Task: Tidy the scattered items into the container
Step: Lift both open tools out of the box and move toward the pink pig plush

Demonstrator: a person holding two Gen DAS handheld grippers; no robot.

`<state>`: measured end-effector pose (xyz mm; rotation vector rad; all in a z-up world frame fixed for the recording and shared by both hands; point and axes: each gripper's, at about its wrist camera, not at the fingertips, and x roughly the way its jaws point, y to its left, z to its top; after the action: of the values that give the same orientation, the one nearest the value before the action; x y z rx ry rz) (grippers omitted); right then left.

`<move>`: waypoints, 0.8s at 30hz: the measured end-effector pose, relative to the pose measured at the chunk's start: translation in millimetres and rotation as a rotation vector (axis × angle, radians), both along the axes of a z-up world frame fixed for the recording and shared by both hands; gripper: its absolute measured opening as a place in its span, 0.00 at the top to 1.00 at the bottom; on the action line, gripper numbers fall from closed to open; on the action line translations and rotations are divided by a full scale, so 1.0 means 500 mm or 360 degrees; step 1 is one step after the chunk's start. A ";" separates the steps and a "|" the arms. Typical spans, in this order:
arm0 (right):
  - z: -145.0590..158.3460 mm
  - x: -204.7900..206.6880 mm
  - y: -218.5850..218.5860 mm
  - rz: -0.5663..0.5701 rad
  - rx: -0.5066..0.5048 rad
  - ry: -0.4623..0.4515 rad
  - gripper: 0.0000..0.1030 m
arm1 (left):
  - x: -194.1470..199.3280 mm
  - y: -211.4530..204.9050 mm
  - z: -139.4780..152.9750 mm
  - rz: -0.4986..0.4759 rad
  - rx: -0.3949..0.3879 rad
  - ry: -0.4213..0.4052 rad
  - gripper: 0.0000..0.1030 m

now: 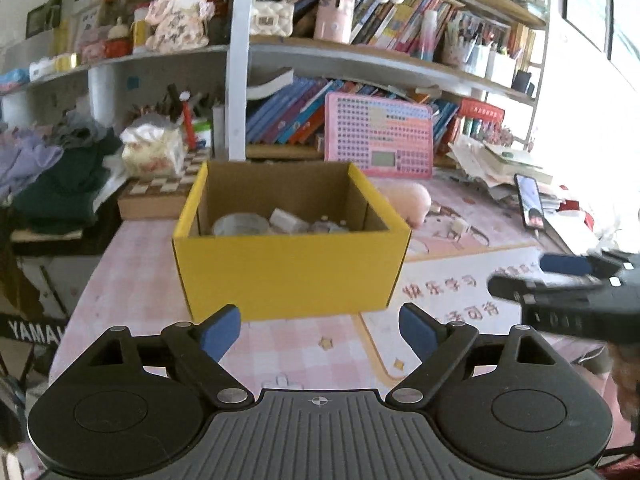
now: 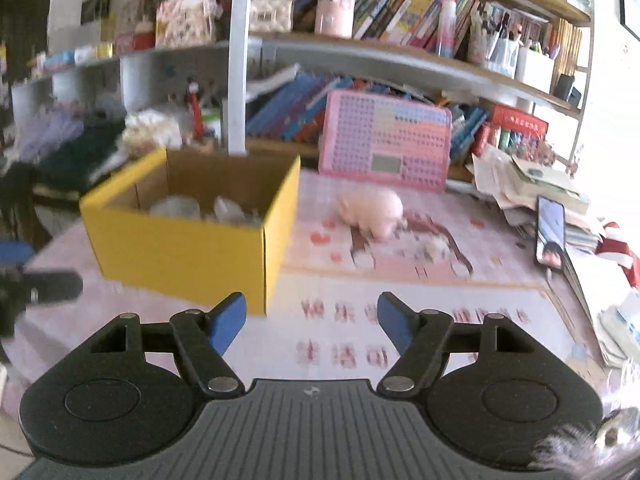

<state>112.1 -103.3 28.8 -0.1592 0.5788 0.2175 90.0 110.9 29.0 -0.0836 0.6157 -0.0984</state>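
From the left wrist view, our left tool [image 1: 320, 330] stands spread with nothing between its blue pads, hanging just short of the near wall of the yellow box [image 1: 288, 268] on the pink tabletop [image 1: 132, 280]. The box sits straight ahead of this tool and already holds a roll of tape [image 1: 240, 224] and some small pale pieces. We judge that we are between pickups: some items are in, and others still lie out. Beyond the box's far right corner, ahead and to the right of this tool, a pink plush toy [image 1: 416, 200] shows partly, and nearer lies a small white item [image 1: 458, 226]. The right tool [image 1: 560, 276] crosses the right edge, blurred.

From the right wrist view, our right tool [image 2: 312, 320] is also spread and empty. The yellow box [image 2: 180, 256] lies ahead and to its left; the pink plush toy [image 2: 372, 210] lies ahead and slightly right, well apart from the pads, with the small white item [image 2: 434, 248] just beside it on the near side. The left tool [image 2: 24, 276] shows at the left edge, too blurred to judge there.

The next move, as we judge it, calls for carrying the right tool forward over the printed mat [image 2: 360, 344], lowering its spread pads around the plush toy, and closing softly, since the toy looks compressible.
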 end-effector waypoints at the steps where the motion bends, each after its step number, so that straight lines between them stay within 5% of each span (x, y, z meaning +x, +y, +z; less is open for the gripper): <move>1: -0.007 -0.008 -0.001 -0.0002 -0.0008 0.0019 0.29 | -0.001 -0.001 -0.006 0.0012 -0.0009 0.0022 0.14; 24: -0.057 -0.058 -0.049 -0.0012 0.0011 0.0257 0.17 | 0.007 -0.090 -0.043 -0.0101 0.0095 0.0207 0.14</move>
<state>83.2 -128.0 0.3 -0.1336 0.7391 0.2266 93.3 66.0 7.5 -0.0126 0.7511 -0.1366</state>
